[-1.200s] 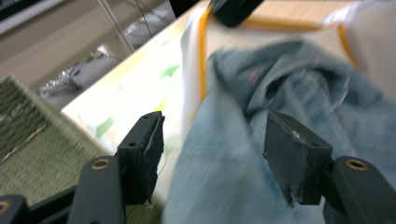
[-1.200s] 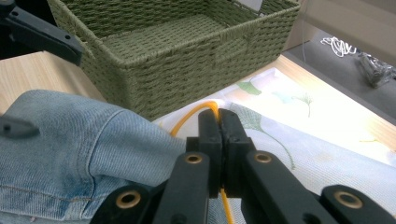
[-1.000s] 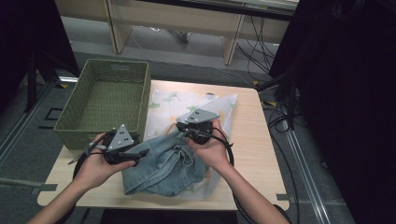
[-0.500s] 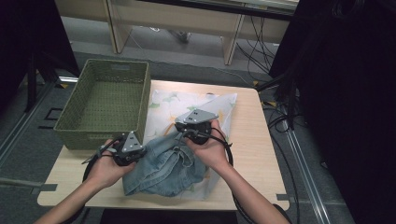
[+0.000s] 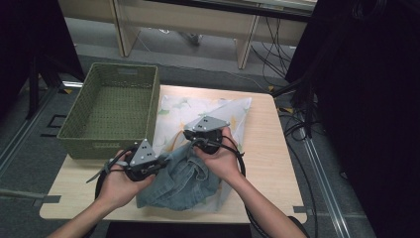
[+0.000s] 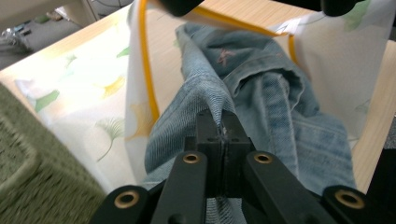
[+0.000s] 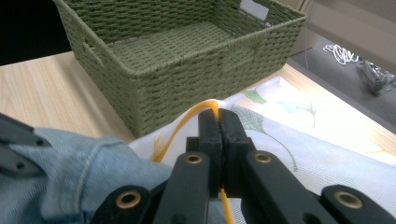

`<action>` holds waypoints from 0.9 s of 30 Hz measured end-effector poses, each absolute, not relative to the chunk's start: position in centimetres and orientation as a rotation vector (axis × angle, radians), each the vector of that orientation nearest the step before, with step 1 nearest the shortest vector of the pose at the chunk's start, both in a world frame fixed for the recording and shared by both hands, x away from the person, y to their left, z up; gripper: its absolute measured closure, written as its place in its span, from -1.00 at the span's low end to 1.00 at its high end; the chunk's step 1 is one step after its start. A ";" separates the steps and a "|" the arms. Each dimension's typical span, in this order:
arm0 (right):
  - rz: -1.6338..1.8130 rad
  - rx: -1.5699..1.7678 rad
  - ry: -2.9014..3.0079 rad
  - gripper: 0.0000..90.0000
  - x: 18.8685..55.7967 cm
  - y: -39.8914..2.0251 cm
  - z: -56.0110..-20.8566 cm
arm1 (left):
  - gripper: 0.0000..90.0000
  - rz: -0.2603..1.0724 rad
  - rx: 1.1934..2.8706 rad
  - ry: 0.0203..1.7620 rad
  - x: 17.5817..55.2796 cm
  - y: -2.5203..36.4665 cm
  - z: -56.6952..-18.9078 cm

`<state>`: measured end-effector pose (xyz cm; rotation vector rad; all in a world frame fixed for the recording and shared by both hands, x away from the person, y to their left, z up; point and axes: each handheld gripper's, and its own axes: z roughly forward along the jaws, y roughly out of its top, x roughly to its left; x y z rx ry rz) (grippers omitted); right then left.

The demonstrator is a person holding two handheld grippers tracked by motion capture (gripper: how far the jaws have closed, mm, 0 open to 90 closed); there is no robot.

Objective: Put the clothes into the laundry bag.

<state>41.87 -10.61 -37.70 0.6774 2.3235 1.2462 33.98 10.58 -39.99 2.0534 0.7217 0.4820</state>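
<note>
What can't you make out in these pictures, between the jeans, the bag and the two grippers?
- Jeans: how far they sit inside the bag is hidden in the high view by both hands.
- Left gripper: its pinched fold is covered by its own jaws in the left gripper view.
- Right gripper: the yellow edge runs out of sight behind its jaws in the right gripper view.
- Basket: cut off by the frame edges there.

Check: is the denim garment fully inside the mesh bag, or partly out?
Partly out: the denim garment spills from the mesh bag mouth toward the table's near edge.
</note>
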 end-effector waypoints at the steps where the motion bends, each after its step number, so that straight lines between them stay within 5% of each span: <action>1: 1.250 0.682 2.321 1.00 41.8 -10.6 -37.6 | 0.96 0.482 2.056 0.713 34.1 10.3 -39.9; 12: 1.263 0.652 2.321 1.00 41.4 -10.3 -37.3 | 0.96 0.552 2.097 0.609 34.7 7.4 -39.8; 17: 1.273 0.643 2.322 1.00 41.3 -10.2 -37.2 | 0.95 0.463 2.126 0.630 35.5 6.2 -41.2; 27: 1.272 0.649 2.332 1.00 41.4 -10.3 -37.3 | 0.93 0.509 2.196 0.671 37.5 5.8 -44.4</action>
